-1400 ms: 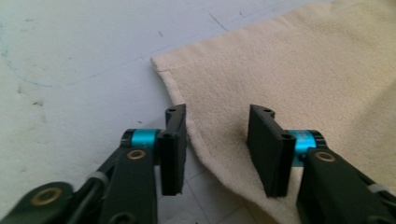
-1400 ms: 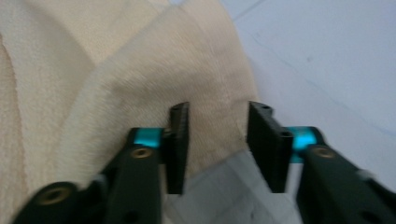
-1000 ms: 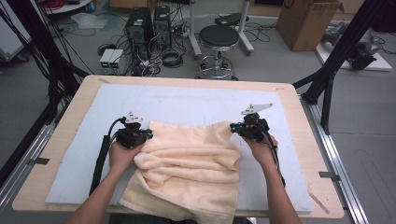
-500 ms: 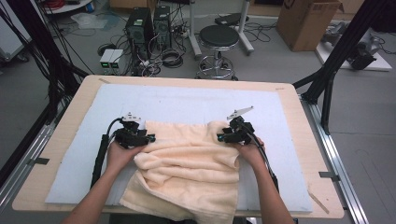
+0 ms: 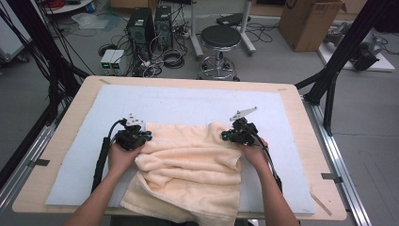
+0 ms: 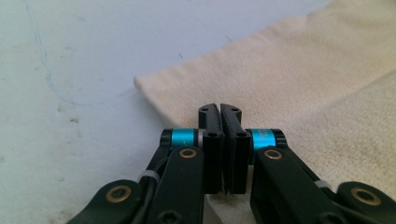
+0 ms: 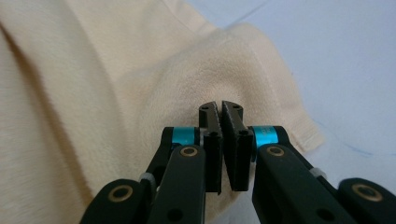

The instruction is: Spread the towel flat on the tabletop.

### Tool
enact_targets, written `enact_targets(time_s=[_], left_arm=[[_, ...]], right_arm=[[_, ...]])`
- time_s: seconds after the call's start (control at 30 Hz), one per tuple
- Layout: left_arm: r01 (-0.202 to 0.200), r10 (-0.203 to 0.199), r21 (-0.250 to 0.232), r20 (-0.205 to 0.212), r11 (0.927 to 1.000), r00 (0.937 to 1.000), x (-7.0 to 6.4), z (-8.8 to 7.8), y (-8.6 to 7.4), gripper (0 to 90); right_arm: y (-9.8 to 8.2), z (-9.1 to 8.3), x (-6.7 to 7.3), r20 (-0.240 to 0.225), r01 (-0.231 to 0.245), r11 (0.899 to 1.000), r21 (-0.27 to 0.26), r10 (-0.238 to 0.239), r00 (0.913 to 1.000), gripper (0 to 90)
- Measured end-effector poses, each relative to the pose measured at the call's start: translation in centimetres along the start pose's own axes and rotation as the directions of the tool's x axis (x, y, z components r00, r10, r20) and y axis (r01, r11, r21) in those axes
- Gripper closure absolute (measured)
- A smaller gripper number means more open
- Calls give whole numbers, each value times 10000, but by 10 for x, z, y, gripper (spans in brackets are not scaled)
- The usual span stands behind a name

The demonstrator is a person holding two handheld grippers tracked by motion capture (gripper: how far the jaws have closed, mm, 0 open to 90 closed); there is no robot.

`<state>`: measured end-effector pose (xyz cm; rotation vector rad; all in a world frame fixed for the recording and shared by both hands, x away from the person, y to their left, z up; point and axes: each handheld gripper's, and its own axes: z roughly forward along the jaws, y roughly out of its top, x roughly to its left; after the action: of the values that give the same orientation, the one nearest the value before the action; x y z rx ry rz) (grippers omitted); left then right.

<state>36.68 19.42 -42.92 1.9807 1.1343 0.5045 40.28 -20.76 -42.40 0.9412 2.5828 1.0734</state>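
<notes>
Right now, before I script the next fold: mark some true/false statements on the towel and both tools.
1. Both the left tool and the right tool have their jaws shut. True.
2. The towel lies folded into a neat flat square. False: it is rumpled, and its near edge hangs over the near edge of the table.
3. The left tool is at the towel's far left corner. True.
4. The towel is dark blue. False: it is cream; the mat under it is pale blue.
5. A stool stands on the floor beyond the table. True.
</notes>
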Motion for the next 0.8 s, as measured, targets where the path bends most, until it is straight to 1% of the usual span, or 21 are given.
enact_targets(time_s=[0.07, 0.1, 0.17, 0.2, 0.23, 0.27, 0.3, 0.33, 0.37, 0.43, 0.47, 0.5, 0.53, 0.57, 0.6, 0.63, 0.67, 0.7, 0.73, 0.77, 0.8], left_arm=[[143, -142, -354, 12, 9993, 9999, 3, -7, 3, 875], [163, -163, -389, 13, 9991, 9999, 4, -9, 4, 875], [133, -132, -205, 62, 9997, 9999, 5, -9, 4, 875], [42, -42, -103, 10, 9999, 10000, 5, -7, 3, 875], [36, -36, -36, 11, 10000, 10000, 5, -6, 3, 875], [83, -83, 45, 124, 10000, 9999, 4, -5, 2, 873], [80, -83, 115, 243, 9999, 9997, 5, -4, 2, 863], [228, -227, -17, 369, 9997, 9991, 5, -4, 2, 818], [278, -268, -179, 522, 9995, 9983, 5, -6, 2, 748], [125, -83, -466, 896, 9988, 9959, 4, -10, 4, 673], [38, 10, -428, 1121, 9991, 9937, 4, -11, 4, 620], [-195, 224, -233, 1286, 9995, 9914, 3, -11, 2, 600], [-404, 402, -14, 1409, 9992, 9892, 3, -10, 0, 598], [-501, 466, 187, 1544, 9986, 9869, 2, -9, -2, 584], [-553, 487, 355, 1675, 9978, 9847, 3, -8, -4, 561], [-507, 411, 487, 1806, 9975, 9827, 4, -7, -7, 535], [-477, 356, 587, 1925, 9971, 9807, 5, -7, -10, 522], [-431, 300, 574, 2133, 9974, 9765, 8, -7, -13, 513], [-391, 249, 580, 2271, 9975, 9736, 9, -7, -15, 506], [-435, 265, 694, 2296, 9966, 9729, 9, -6, -16, 507], [-555, 381, 741, 2189, 9957, 9750, 9, -6, -17, 511]], right_arm=[[3, -9, 3, 45, 183, 9992, -368, -182, 9998, 876], [5, -16, 5, 29, 139, 9978, -651, -138, 9999, 875], [6, -23, 5, -87, -22, 9946, -1036, 13, 10000, 865], [6, -24, 5, -287, -109, 9936, -1123, 77, 9996, 849], [5, -24, 5, -354, -246, 9934, -1124, 207, 9992, 798], [5, -22, 4, -405, -331, 9929, -1142, 287, 9988, 717], [4, -19, 3, -568, -517, 9931, -1057, 458, 9973, 692], [3, -16, 2, -692, -511, 9944, -926, 447, 9966, 652], [2, -14, 2, -681, -544, 9950, -834, 488, 9965, 627], [2, -12, 3, -894, -568, 9947, -857, 491, 9948, 605], [3, -11, 3, -851, -447, 9954, -847, 375, 9957, 597], [3, -8, 4, -784, -330, 9966, -751, 270, 9966, 591], [2, -5, 4, -788, -251, 9981, -561, 206, 9967, 583], [1, -2, 5, -787, -207, 9993, -321, 181, 9967, 579], [0, 2, 5, -655, -21, 10000, 2, 21, 9978, 568], [-1, 4, 6, -516, 83, 9997, 244, -70, 9986, 560], [-2, 7, 6, -510, 95, 9989, 458, -71, 9987, 557], [-3, 9, 6, -537, 41, 9983, 573, -10, 9986, 555], [-4, 8, 6, -549, 42, 9989, 476, -16, 9985, 560], [-5, 8, 6, -539, 51, 9986, 533, -23, 9985, 576], [-5, 8, 7, -497, 71, 9986, 530, -44, 9988, 601]])
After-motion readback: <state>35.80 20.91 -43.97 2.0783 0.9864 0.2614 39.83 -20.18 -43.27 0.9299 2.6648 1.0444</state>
